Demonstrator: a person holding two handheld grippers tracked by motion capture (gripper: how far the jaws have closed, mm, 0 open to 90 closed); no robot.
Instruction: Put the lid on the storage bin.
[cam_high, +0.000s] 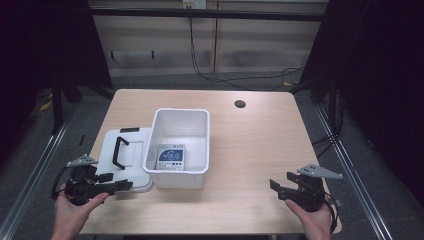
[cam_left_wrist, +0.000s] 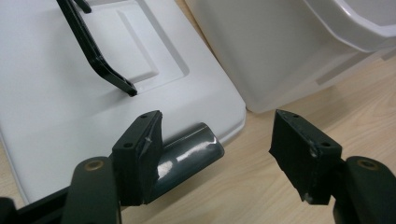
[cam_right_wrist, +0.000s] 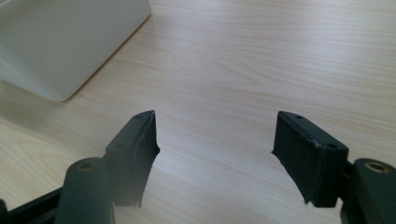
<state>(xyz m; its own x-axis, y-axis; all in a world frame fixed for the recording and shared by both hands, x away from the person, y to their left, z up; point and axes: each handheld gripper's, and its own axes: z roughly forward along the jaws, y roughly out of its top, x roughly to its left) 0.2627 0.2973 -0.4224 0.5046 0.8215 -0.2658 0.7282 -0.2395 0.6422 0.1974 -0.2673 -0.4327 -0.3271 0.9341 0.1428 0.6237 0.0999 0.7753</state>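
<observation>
A white open bin (cam_high: 180, 142) stands mid-table with a blue-and-white printed card (cam_high: 171, 158) lying flat inside. Its white lid (cam_high: 125, 157) with a black handle (cam_high: 119, 151) lies to the left of it. My left gripper (cam_high: 116, 182) is open at the lid's near corner. In the left gripper view the left gripper (cam_left_wrist: 217, 121) has its jaws wide apart over the lid (cam_left_wrist: 70, 93) edge, and a dark grey glossy cylinder (cam_left_wrist: 187, 156) lies beside the left jaw, not clamped. My right gripper (cam_high: 282, 182) is open and empty over bare wood; the right gripper (cam_right_wrist: 215, 121) faces the bin's corner (cam_right_wrist: 70, 42).
The wooden table (cam_high: 255, 145) has a round cable hole (cam_high: 240, 104) at the back right. Metal rails run along both sides of the table. Cables hang against the back wall. The bin's side wall (cam_left_wrist: 280, 46) stands close ahead of the left gripper.
</observation>
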